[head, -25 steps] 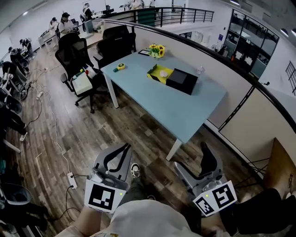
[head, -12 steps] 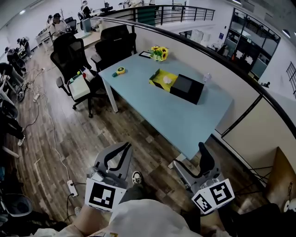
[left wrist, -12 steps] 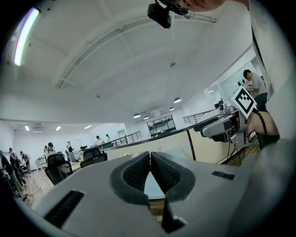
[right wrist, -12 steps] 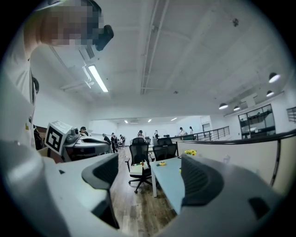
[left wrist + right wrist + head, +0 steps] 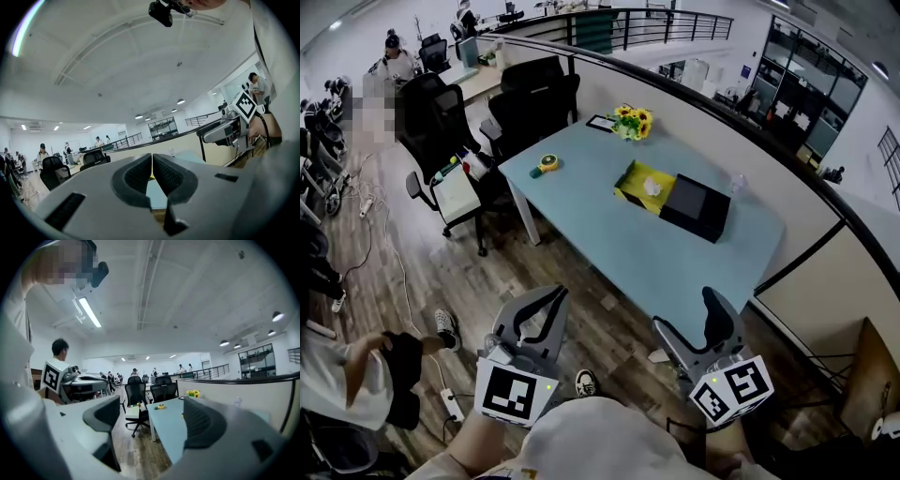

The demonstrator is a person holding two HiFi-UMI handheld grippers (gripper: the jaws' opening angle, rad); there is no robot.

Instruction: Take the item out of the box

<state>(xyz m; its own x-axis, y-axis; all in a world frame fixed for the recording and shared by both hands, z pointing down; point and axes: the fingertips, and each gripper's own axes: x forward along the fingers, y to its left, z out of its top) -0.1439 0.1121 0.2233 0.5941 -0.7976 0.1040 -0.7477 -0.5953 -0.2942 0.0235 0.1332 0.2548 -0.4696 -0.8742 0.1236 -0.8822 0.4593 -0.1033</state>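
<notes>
An open yellow box (image 5: 641, 182) lies on the light blue table (image 5: 619, 234), far ahead of both grippers. A white item (image 5: 652, 187) rests inside it, and a black lid (image 5: 696, 207) lies against its right side. My left gripper (image 5: 551, 302) is held low over the wooden floor, short of the table; its jaws touch with nothing between them (image 5: 152, 174). My right gripper (image 5: 689, 321) hovers near the table's front corner, jaws wide apart and empty (image 5: 150, 423). Each gripper view shows the other gripper off to one side.
Sunflowers (image 5: 633, 120), a dark tablet (image 5: 602, 123), a yellow tape measure (image 5: 547, 163) and a clear cup (image 5: 736, 182) also sit on the table. Black office chairs (image 5: 530, 94) stand at its far left. A person crouches at the lower left (image 5: 356, 375) near a power strip (image 5: 450, 403).
The table has shifted right and slightly nearer in the head view. A crouching person has come into view at the lower left. Both grippers keep the same pose.
</notes>
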